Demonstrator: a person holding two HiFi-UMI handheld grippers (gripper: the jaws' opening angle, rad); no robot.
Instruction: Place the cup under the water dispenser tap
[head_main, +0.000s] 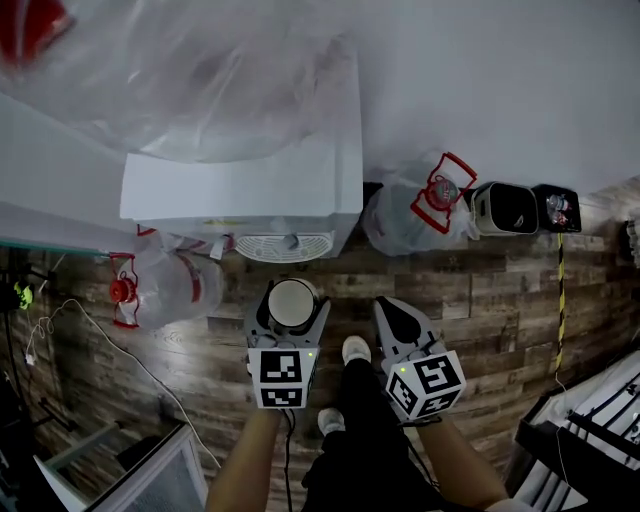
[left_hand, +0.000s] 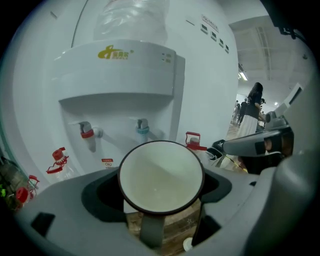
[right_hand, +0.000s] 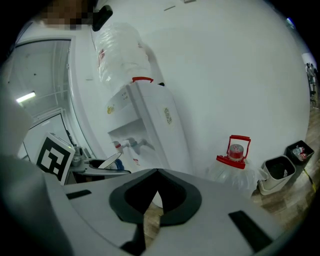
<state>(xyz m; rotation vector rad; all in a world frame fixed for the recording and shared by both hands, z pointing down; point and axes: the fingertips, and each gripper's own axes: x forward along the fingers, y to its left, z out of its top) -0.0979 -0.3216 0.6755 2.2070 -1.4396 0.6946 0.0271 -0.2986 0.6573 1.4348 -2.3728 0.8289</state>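
A white cup with a dark rim (head_main: 292, 303) sits between the jaws of my left gripper (head_main: 291, 312), which is shut on it, mouth facing up. It hangs just in front of the white water dispenser (head_main: 240, 180), short of the round drip grille (head_main: 288, 246). In the left gripper view the cup (left_hand: 161, 172) fills the middle, below the red tap (left_hand: 87, 132) and the blue tap (left_hand: 143, 127). My right gripper (head_main: 390, 308) hovers beside it, shut and empty; its jaw tips meet (right_hand: 157, 175) in its own view.
Clear water jugs with red handles lie on the wood floor left (head_main: 165, 285) and right (head_main: 420, 212) of the dispenser. Two small bins (head_main: 505, 208) stand by the wall. A white cable (head_main: 100, 330) trails at left. The person's shoes (head_main: 355, 350) are below.
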